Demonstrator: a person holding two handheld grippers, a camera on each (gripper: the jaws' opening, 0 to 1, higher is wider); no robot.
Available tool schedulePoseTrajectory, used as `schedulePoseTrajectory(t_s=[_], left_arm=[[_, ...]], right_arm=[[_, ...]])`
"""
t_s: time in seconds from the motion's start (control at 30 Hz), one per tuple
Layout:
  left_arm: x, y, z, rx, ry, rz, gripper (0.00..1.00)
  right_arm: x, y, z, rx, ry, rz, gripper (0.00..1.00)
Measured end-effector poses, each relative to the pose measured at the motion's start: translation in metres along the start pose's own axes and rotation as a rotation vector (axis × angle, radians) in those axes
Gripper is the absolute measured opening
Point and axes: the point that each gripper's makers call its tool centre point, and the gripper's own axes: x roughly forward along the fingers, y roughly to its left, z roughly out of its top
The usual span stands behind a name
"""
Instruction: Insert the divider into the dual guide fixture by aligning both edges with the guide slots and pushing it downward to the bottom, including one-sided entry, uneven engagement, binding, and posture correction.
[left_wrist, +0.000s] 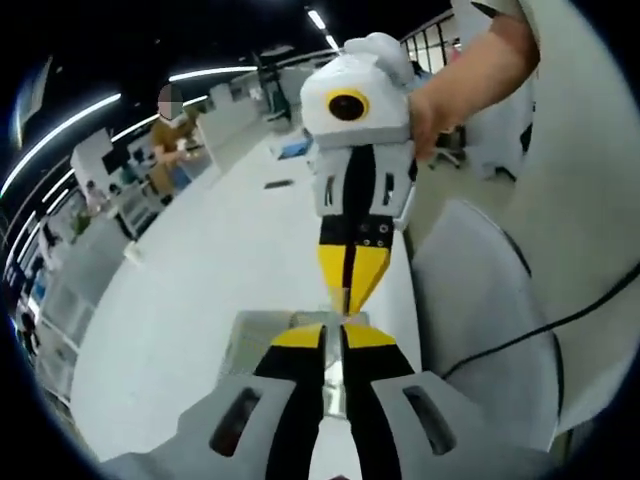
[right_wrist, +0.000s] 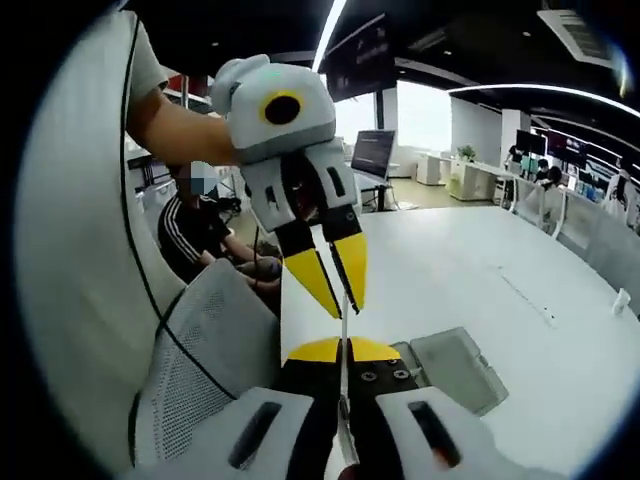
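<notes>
The divider (right_wrist: 344, 322) is a thin clear plate seen edge-on, held in the air between both grippers. In the left gripper view my left gripper (left_wrist: 335, 335) rises from the bottom, its yellow-tipped jaws shut on the plate's near edge. The right gripper (left_wrist: 348, 298) comes down from above and pinches the far edge. In the right gripper view my right gripper (right_wrist: 343, 350) is shut on the plate, and the left gripper (right_wrist: 342, 298) meets it from above. The grey guide fixture (right_wrist: 452, 366) lies flat on the white table just beyond the jaws, also seen as the fixture (left_wrist: 250, 338) in the left gripper view.
The long white table (left_wrist: 200, 280) stretches away, with small items far off. A grey mesh chair (right_wrist: 205, 350) stands at the table's edge, and a black cable (left_wrist: 540, 330) crosses a chair back. A seated person (right_wrist: 205, 225) is behind, and monitors (right_wrist: 372, 152) stand at the far end.
</notes>
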Motion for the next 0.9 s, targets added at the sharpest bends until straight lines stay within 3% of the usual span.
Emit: schedulePoseTrajectory(t_s=[0.6, 0.9], left_arm=[[0.0015, -0.0059, -0.0037, -0.102, 0.018, -0.1, 0.0], [0.0047, -0.01, -0.0097, -0.242, 0.053, -0.18, 0.0]], right_arm=[[0.0008, 0.0028, -0.0035, -0.045, 0.016, 0.033, 0.0], [0.0044, 0.0046, -0.0093, 0.017, 0.013, 0.06, 0.0]])
